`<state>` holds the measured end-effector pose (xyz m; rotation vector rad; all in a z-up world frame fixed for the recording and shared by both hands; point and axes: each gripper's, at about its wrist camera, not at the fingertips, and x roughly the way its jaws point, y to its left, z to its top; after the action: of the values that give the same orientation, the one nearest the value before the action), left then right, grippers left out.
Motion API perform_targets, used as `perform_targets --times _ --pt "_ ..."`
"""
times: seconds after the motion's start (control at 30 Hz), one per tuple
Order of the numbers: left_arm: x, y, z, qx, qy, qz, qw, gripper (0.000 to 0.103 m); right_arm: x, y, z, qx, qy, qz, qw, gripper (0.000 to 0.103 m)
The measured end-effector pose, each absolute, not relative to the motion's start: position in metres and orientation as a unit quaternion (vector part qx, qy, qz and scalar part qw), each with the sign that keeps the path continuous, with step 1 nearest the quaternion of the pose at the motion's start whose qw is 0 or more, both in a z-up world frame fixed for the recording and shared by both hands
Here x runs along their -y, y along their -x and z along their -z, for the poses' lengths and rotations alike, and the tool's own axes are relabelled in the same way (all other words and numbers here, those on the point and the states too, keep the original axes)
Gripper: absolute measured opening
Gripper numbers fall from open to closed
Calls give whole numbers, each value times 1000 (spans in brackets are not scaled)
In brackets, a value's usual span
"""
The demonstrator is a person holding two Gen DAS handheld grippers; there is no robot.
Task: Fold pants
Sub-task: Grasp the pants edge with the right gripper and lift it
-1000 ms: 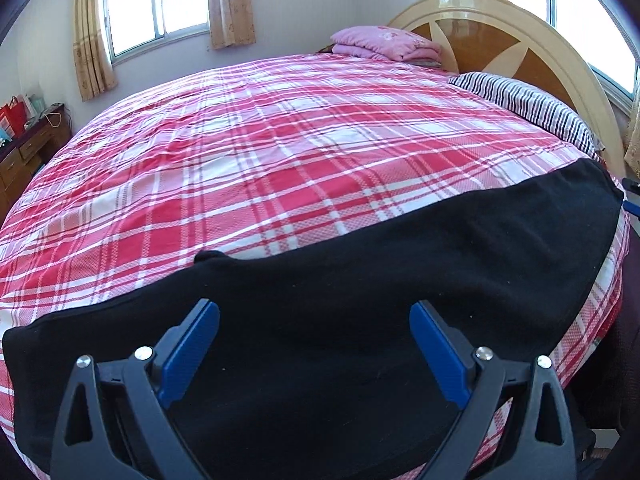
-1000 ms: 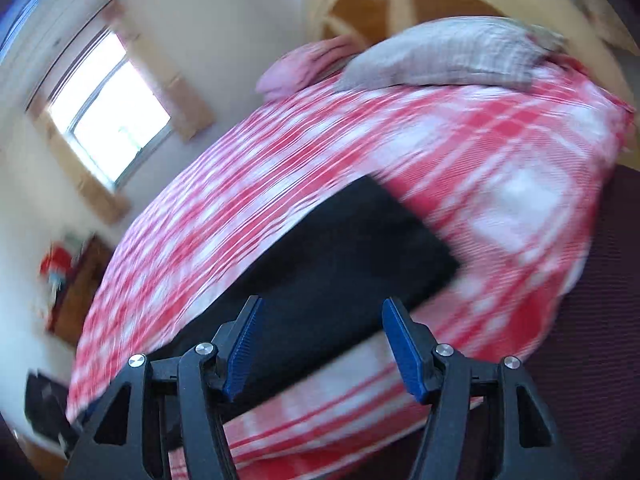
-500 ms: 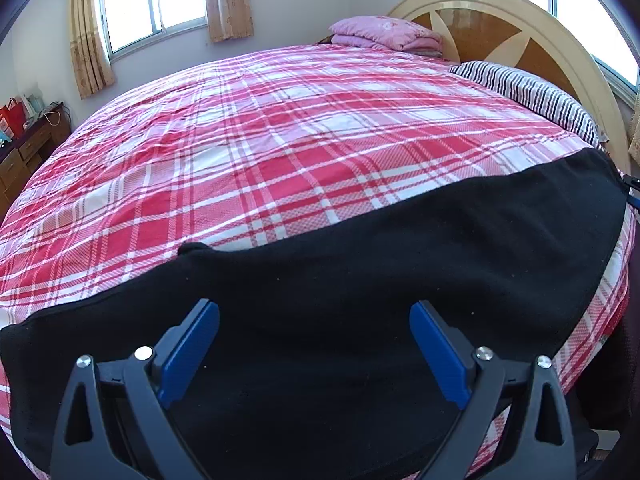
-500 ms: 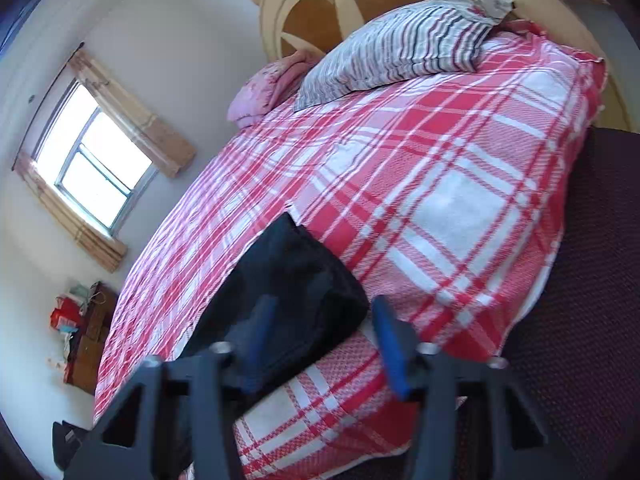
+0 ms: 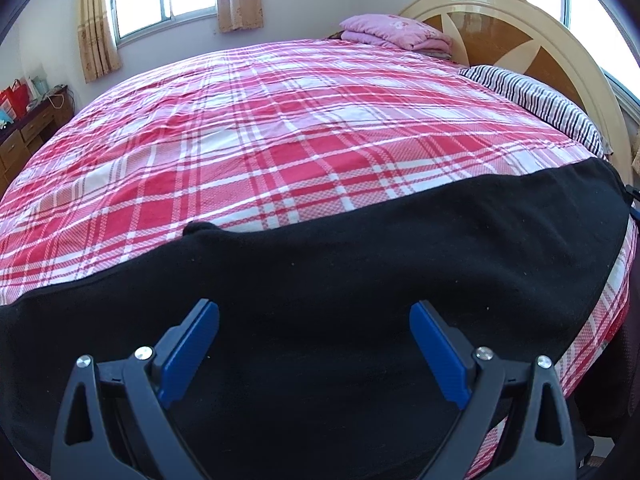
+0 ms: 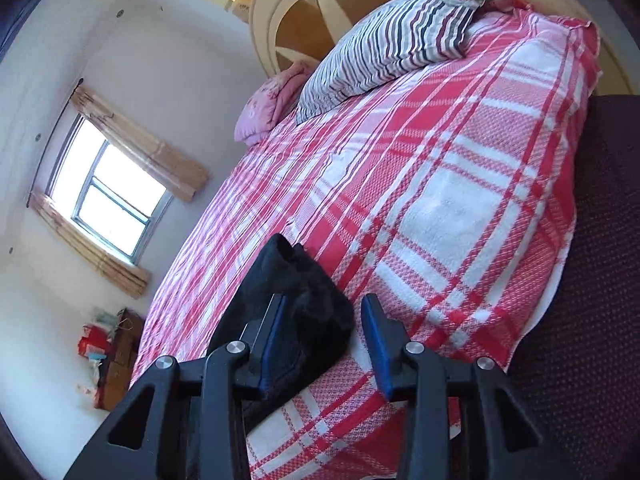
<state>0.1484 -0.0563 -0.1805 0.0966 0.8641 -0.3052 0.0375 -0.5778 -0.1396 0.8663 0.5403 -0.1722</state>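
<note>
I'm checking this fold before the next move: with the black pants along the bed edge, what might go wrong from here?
1. The right gripper has only a bunched end of the black pants between its jaws, and the right-hand pad looks clear of the cloth, so the end may slip out when lifted.
2. The left gripper is open above the cloth and holds nothing, so a one-sided pull may skew the fold.
3. The pants lie near the edge of the red plaid bedsheet and could slide off.

You are not getting any legible text, label, brand, number or sign in either wrist view. The red bags on the wooden dresser [image 5: 24, 120] by the window are showing only as blurred colour patches, too small for you to be reading anything on them.
</note>
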Motion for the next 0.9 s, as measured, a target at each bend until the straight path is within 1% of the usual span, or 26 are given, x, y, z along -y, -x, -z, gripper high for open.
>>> perform_targets --times 0.13,0.17,0.2,0.23,0.4,0.57,0.73,0.9 --pt "59 -147 181 -416 -49 150 895 99 573 -41 143 -257 -412 62 872 40" --pt "61 -146 181 -416 -52 151 895 99 573 -42 144 -255 -413 59 872 38" --pt "61 -146 181 -416 -54 151 895 99 574 -43 146 -254 -419 55 870 31" --pt "62 -147 182 -416 -56 150 895 99 575 -45 148 -258 -424 50 866 15" --pt "56 -147 183 -419 -48 146 895 99 572 -43 143 -245 -427 43 869 14" --pt "50 -146 177 -414 -44 145 898 99 544 -45 102 -221 -384 14 897 14" --pt "42 -141 169 -404 -35 144 902 99 476 -59 42 -216 -298 -58 928 14" --pt "29 -140 164 -398 -20 142 906 99 398 -78 13 -237 -227 -131 935 14"
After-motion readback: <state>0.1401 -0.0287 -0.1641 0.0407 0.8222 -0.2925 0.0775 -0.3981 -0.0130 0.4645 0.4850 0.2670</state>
